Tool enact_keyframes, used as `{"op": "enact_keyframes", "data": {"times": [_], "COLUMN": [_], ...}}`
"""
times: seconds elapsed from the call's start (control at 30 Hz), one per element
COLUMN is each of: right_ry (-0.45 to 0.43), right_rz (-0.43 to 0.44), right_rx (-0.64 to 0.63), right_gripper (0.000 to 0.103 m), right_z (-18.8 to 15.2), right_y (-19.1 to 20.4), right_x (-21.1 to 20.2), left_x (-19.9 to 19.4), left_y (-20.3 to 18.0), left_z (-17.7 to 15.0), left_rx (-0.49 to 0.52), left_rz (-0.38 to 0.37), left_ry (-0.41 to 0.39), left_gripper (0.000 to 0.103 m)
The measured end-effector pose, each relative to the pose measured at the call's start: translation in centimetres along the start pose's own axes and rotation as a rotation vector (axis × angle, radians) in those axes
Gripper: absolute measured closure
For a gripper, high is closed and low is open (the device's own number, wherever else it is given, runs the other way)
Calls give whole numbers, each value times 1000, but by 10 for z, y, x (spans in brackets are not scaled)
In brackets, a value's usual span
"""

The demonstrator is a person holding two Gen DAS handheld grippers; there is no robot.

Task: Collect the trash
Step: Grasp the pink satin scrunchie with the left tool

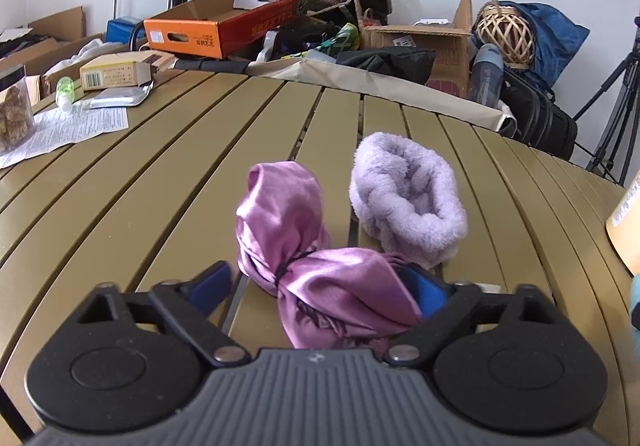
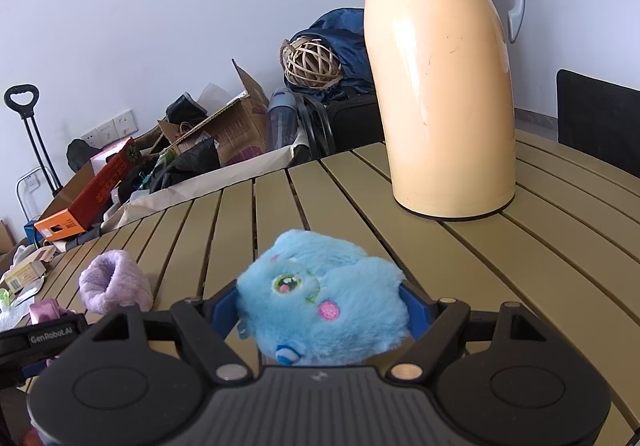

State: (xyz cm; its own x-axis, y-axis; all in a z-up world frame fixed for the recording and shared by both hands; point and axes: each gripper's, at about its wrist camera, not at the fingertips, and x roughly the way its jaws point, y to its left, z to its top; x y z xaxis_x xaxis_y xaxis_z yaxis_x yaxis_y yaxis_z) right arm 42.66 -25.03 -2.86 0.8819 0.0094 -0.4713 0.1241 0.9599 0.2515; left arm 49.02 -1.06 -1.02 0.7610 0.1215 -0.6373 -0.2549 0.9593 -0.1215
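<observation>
A shiny pink satin pouch, tied with black cord, lies on the slatted olive table between the fingers of my left gripper. The jaws stand wide apart and do not squeeze it. A fluffy lilac band sits just behind the pouch; it also shows in the right wrist view. My right gripper has both blue pads against a blue plush toy low over the table. The pouch shows at the left edge of the right wrist view.
A tall cream thermos jug stands at the right. A paper leaflet, small green bottle, foil pack and yellow carton lie at far left. Cardboard boxes and bags crowd behind the table.
</observation>
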Motion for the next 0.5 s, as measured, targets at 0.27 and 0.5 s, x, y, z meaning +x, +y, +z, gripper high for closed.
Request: {"op": "enact_keyframes", "data": {"times": [0.27, 0.5], "right_ry": [1, 7], "right_rz": [10, 16], "right_rx": [0, 9], "right_gripper": [23, 23], "right_z": [0, -1], "right_y": [1, 0], "right_x": [-2, -3], "left_x": [-6, -14], "left_y": [4, 6], "left_z": [-4, -7], "left_rx": [-17, -11], "left_rz": [38, 18], "left_ry": [-29, -50], "left_gripper": [45, 63]}}
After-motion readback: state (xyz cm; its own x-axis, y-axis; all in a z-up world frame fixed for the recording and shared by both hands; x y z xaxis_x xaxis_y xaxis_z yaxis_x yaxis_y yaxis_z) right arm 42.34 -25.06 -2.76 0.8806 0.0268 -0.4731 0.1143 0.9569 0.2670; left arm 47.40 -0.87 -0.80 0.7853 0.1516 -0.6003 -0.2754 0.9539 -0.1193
